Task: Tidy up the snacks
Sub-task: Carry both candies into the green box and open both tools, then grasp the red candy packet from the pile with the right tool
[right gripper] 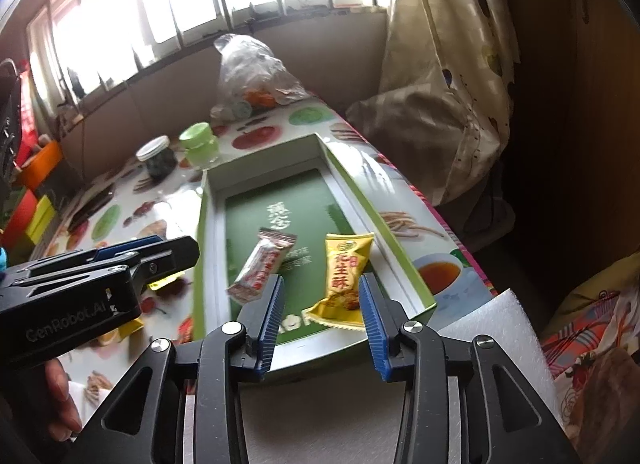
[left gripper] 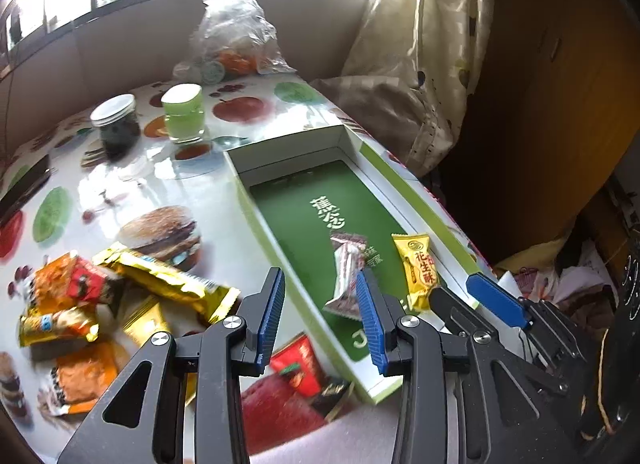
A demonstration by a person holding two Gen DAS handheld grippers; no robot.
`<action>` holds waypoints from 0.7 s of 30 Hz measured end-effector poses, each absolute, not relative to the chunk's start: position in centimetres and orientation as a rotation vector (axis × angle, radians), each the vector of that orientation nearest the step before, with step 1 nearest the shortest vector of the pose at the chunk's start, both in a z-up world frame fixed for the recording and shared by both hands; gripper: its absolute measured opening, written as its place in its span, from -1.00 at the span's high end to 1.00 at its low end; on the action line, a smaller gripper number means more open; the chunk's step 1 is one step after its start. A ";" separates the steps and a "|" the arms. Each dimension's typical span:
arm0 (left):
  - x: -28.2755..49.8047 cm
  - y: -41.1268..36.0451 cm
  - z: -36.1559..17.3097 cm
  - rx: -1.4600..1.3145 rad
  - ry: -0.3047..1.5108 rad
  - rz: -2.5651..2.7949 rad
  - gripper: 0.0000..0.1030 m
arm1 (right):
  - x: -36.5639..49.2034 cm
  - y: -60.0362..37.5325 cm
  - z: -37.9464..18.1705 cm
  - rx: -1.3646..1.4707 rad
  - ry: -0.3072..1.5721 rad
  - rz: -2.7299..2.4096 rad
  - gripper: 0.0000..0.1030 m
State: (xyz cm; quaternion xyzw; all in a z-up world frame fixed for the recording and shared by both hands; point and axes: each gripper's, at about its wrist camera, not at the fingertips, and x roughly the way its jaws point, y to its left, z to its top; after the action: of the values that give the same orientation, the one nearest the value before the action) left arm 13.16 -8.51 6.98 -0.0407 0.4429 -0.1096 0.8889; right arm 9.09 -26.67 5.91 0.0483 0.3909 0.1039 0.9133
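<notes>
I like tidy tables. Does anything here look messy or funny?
Yes. A heap of snack packets lies jumbled on the table, left of the green box. Only two packets, a white one and a yellow one, are inside, lying crooked.

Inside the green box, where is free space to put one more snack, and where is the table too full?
The green box is bare at its far half, beyond the white-pink snack and yellow snack. The table is free between the burger picture and the jars. The snack pile left of the box is crowded.
</notes>
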 end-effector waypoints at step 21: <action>8.2 1.7 6.0 -0.222 0.900 -0.039 0.24 | 5.6 -21.1 6.0 0.016 0.823 0.368 0.23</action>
State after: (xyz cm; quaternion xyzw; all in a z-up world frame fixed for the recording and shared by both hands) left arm 8.23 1.67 5.98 -0.1071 0.4339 -0.0187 0.8944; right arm 5.62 -21.14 6.00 0.0077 0.3976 0.1781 0.9001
